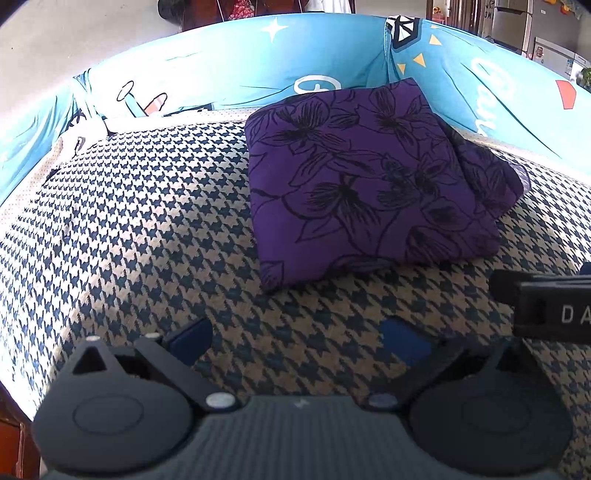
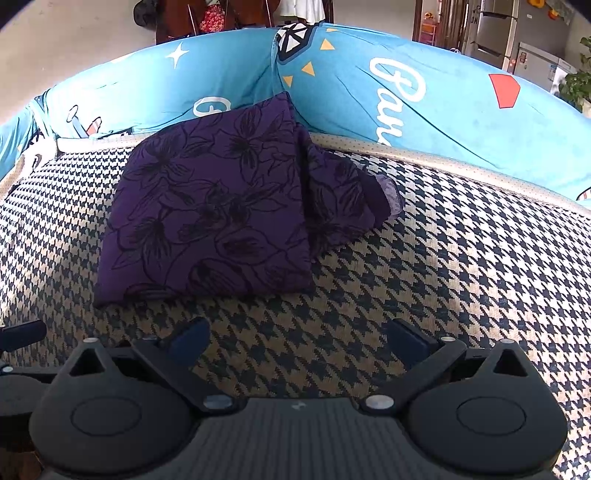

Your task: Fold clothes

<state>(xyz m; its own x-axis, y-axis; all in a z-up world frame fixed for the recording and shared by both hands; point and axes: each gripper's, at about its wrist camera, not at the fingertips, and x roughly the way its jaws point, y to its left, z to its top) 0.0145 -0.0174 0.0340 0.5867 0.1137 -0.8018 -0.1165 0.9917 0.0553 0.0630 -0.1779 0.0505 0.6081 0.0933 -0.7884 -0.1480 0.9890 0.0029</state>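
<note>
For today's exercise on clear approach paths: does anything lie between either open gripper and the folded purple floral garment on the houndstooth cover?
Nothing visible does. Between the left gripper and the purple floral garment lies only bare houndstooth cover; the same holds for the right gripper. The blue cushions sit behind the garment, not in the way.

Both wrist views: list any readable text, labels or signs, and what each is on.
"DA", cut off by the frame edge: on the right gripper's black body.
"Bau…", white script, partly hidden: on the blue cushion.
Another white script word behind the purple garment: mostly hidden, unreadable.
Markings on the fridge: too small.
</note>
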